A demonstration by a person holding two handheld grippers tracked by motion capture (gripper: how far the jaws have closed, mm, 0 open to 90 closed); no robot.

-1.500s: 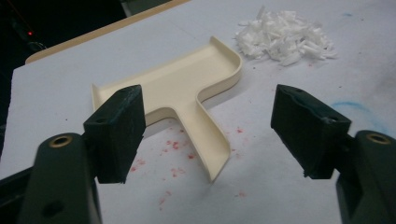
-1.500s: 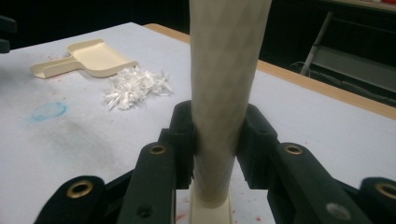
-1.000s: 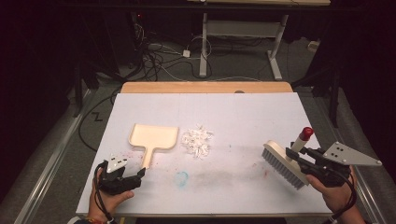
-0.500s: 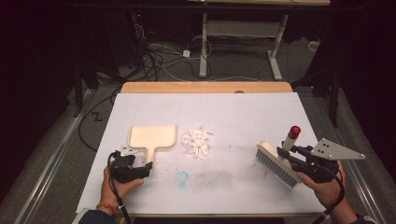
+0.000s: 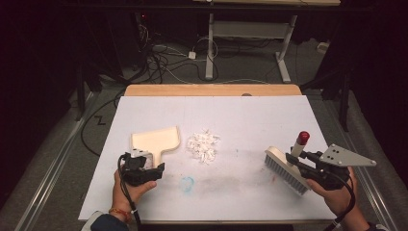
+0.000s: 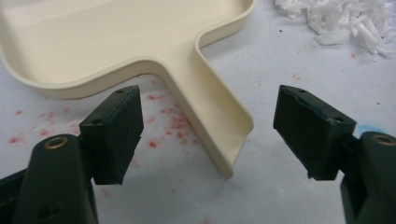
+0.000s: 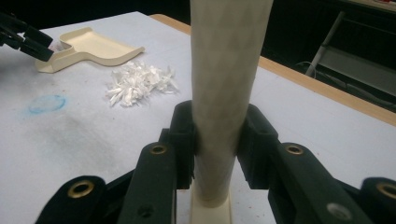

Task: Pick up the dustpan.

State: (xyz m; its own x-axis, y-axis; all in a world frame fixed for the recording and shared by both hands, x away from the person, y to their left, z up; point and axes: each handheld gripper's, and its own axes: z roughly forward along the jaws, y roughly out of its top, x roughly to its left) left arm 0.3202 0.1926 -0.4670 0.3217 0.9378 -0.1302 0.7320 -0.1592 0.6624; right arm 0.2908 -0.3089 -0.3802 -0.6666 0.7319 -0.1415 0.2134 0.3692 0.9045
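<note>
I have my left hand-held gripper (image 6: 205, 135) spread wide with the dustpan (image 6: 116, 42) handle lying between its jaws, untouched, lined up for a grab. My right hand-held gripper (image 7: 217, 140) is clamped on the brush (image 5: 287, 168) handle, bristles tilted toward the paper shreds (image 5: 203, 145) mid-bench (image 5: 288, 115), ready, I reckon, to sweep them panward

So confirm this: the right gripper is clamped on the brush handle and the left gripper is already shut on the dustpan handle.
Not quite. The left gripper is open, its jaws either side of the dustpan handle without touching it, as the left gripper view shows. The right gripper is indeed clamped on the brush handle.
</note>
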